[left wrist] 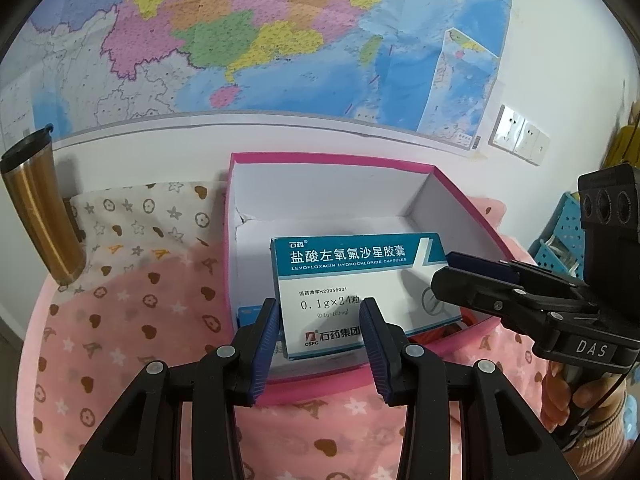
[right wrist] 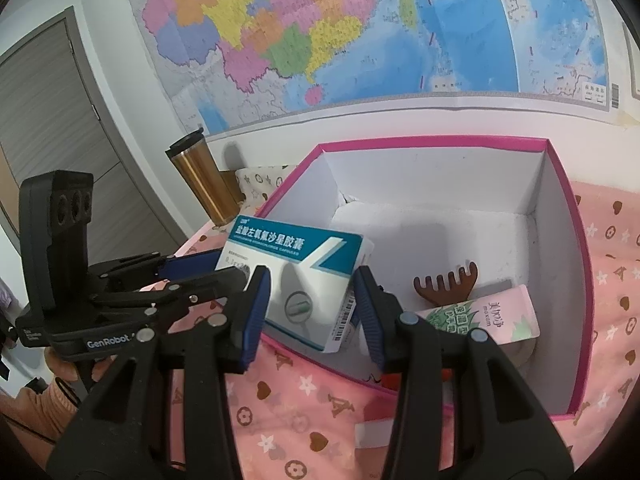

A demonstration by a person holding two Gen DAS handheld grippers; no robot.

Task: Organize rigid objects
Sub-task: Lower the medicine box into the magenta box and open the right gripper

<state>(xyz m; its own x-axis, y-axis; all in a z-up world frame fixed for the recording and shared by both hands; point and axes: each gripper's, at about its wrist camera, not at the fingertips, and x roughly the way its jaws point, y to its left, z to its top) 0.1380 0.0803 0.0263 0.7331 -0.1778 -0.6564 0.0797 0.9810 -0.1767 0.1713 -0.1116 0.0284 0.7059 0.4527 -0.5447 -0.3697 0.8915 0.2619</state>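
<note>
Leftmost, against the wall on the pink heart-and-star patterned cloth [left wrist: 120, 340]: a gold metal tumbler with a black lid [left wrist: 40, 216], well apart from the work.

Next, coming in from the near left, the left gripper [left wrist: 320, 306], tipped downward and aimed at the open pink cardboard box with a white lining [left wrist: 332, 159]. Seems to pinch the near-left corner of the white-and-teal cardboard medicine carton [left wrist: 360, 264], one blue pad on the short left edge, the other over the long near edge. Narrow gap, not spread.

Carton aloft and tilted, printed face up toward both cameras. Hangs over the near-left part of the pink box, juts past its left wall, clear of the floor inside. Long axis across, one end toward each tool, neither hand nearer than the other.

Then the right gripper [right wrist: 311, 276], likewise tipped down, reaching in from the near right. Apparently clamped on the opposite near corner, right pad against the barcoded end. Bearer of the weight: cannot tell; looks like a shared hold.

Judged as the placing step. Needs lowering onto the free white floor straight ahead, beyond the carton, with either one release first or a joint descent.

Further right, lying on the box floor: a brown wooden comb [right wrist: 448, 284] and, just beside it, a pink squeeze tube [right wrist: 484, 316]. Best kept clear of on the way down.
</note>
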